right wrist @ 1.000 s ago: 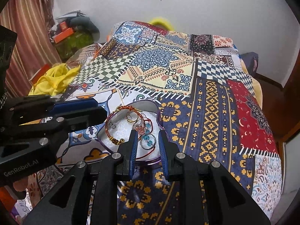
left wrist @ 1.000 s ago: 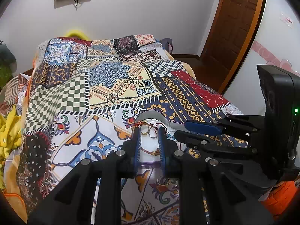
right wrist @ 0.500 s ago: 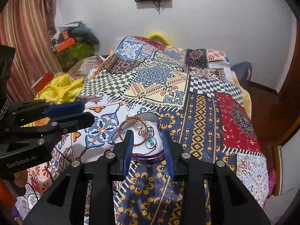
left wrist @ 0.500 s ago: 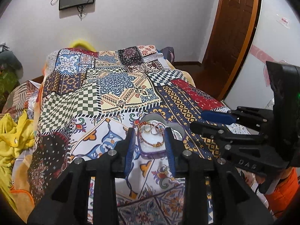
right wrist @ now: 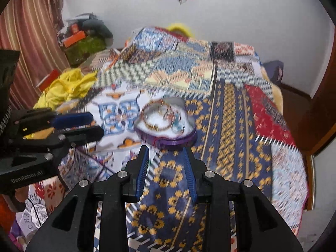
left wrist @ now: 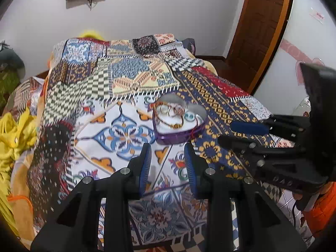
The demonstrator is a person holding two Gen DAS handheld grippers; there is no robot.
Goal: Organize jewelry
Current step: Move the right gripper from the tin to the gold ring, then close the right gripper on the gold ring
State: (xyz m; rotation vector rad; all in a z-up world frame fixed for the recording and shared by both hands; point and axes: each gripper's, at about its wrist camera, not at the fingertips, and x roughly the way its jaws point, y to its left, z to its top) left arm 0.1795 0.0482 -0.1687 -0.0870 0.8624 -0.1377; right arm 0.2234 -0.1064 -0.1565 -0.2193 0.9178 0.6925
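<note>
Purple heart-shaped tin (left wrist: 180, 135), open, on bedspread, w/ bangle (left wrist: 171, 124), rings (left wrist: 168, 109) inside

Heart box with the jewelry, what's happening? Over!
Left tool open, empty. Right tool open, empty. Purple heart-shaped tin on patchwork bedspread, bracelets and rings inside. Nothing between tools and tin.

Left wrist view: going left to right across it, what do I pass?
Yellow cloth → left tool → purple heart-shaped box of jewelry → right tool, all over the patchwork bedspread.
</note>
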